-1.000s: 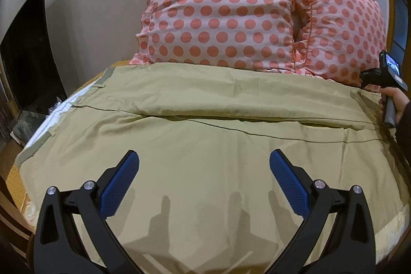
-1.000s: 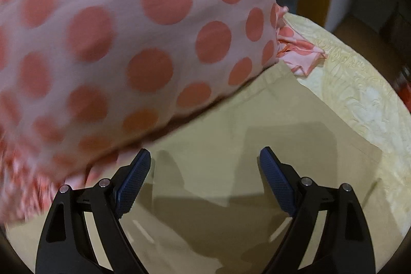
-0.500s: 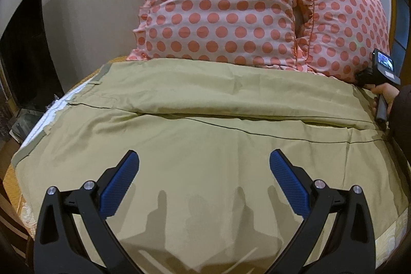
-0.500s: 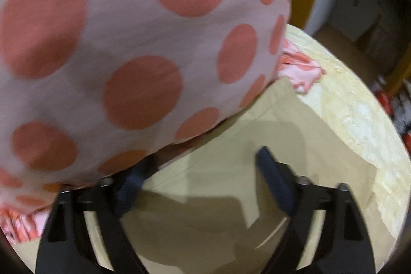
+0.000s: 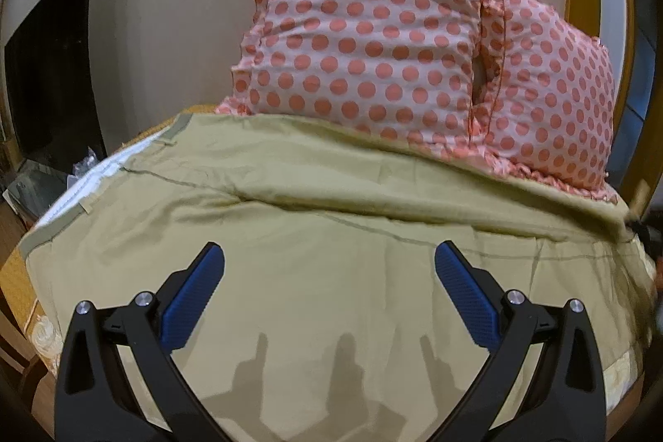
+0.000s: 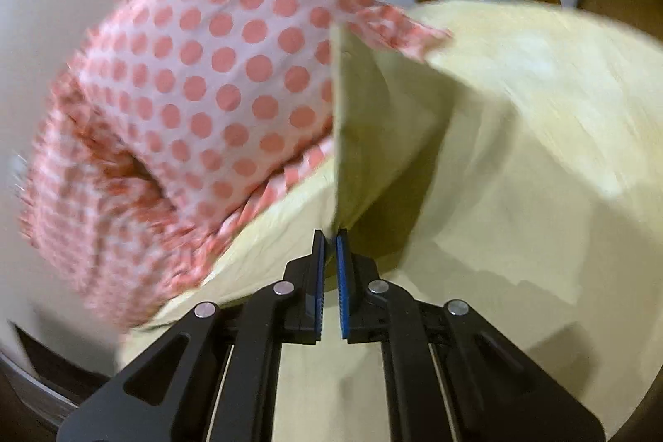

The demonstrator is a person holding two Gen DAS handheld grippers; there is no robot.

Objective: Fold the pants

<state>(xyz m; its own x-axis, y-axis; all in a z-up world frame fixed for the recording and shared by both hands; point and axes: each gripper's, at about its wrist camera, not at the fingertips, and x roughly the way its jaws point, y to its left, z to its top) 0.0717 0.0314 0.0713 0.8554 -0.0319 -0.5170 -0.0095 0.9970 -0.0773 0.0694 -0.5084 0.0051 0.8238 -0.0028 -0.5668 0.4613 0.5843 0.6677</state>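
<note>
left gripper (image 5: pixel 329 276): jaws wide over pants (image 5: pixel 331 301) | right gripper (image 6: pixel 330 241): jaws pinch pants edge, lifted, beside pillow (image 6: pixel 207 77)

Left tongs (image 5: pixel 329 278) are held wide apart, blue pads (image 5: pixel 192 303) facing each other with nothing between them, aimed forward and slightly down. Right tongs (image 6: pixel 330 249) are pinched nearly together, a raised fold of pants (image 6: pixel 373 135) clamped between the blue pads. Right view is motion-blurred.
</note>
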